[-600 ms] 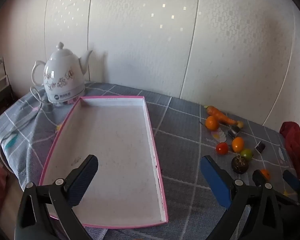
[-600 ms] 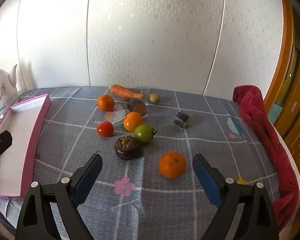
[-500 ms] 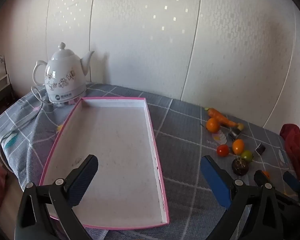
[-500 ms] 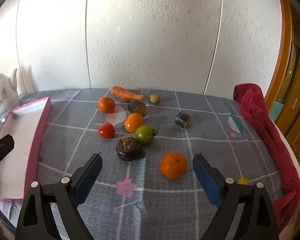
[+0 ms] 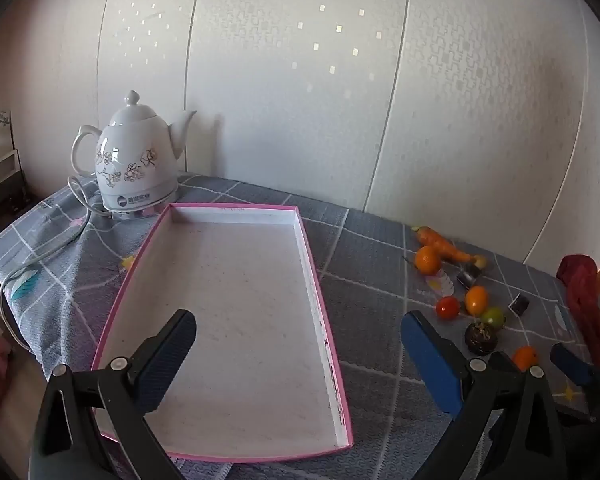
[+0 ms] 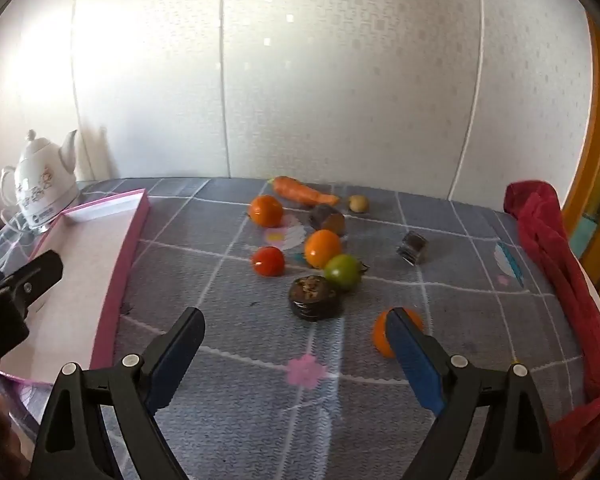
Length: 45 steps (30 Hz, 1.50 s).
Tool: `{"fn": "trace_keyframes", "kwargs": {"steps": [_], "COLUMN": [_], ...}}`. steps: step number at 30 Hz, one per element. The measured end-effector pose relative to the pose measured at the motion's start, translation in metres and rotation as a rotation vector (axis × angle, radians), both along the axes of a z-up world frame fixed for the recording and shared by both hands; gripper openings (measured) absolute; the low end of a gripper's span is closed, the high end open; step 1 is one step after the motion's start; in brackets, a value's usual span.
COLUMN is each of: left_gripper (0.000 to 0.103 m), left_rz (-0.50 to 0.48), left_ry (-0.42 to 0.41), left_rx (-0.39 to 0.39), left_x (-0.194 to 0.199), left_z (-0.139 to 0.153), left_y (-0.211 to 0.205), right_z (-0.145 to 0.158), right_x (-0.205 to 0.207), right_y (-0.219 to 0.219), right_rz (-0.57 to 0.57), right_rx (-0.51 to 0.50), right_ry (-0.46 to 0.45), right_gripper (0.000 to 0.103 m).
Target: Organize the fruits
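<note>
Left tongs hang wide open and empty over the pink tray. Right tongs gape empty above the desk, an orange behind one finger.

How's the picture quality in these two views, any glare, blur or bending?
Left wrist view: sharp, fisheye bows the pink tray, dark corners, sunlit specks on the wall. Right wrist view: slightly soft, strong glare on the wall above the white kettle, the fruit well lit, dark corners too.
</note>
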<state>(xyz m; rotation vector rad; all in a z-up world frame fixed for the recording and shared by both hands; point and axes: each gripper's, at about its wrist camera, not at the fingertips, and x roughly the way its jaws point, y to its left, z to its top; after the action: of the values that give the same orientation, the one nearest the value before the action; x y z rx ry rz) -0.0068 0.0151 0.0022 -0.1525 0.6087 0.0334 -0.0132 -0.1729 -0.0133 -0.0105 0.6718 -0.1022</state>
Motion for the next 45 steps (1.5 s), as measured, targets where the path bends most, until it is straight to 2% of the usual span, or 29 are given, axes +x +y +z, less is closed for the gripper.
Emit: {"fn": "trace_keyframes", "kwargs": {"steps": [16, 45], "left_gripper": [0.103, 0.103], "left_rz": [-0.003, 0.001], "left_ry": [-0.018, -0.016], "left_rx": [0.049, 0.03], "left_x": [-0.0025, -0.0026], "left_z": [-0.0002, -0.0009], "left_y": [-0.0008, 0.0005], "right_z": [-0.0021, -0.0031], "right_x": [0.0016, 0.0004], "right_y": [0.0025, 0.0045], "right_rz": [0.034, 0.046], "right_rx": [0.007, 0.012], "right_ry": [0.017, 0.023], "right_gripper": [0.093, 0.093]}}
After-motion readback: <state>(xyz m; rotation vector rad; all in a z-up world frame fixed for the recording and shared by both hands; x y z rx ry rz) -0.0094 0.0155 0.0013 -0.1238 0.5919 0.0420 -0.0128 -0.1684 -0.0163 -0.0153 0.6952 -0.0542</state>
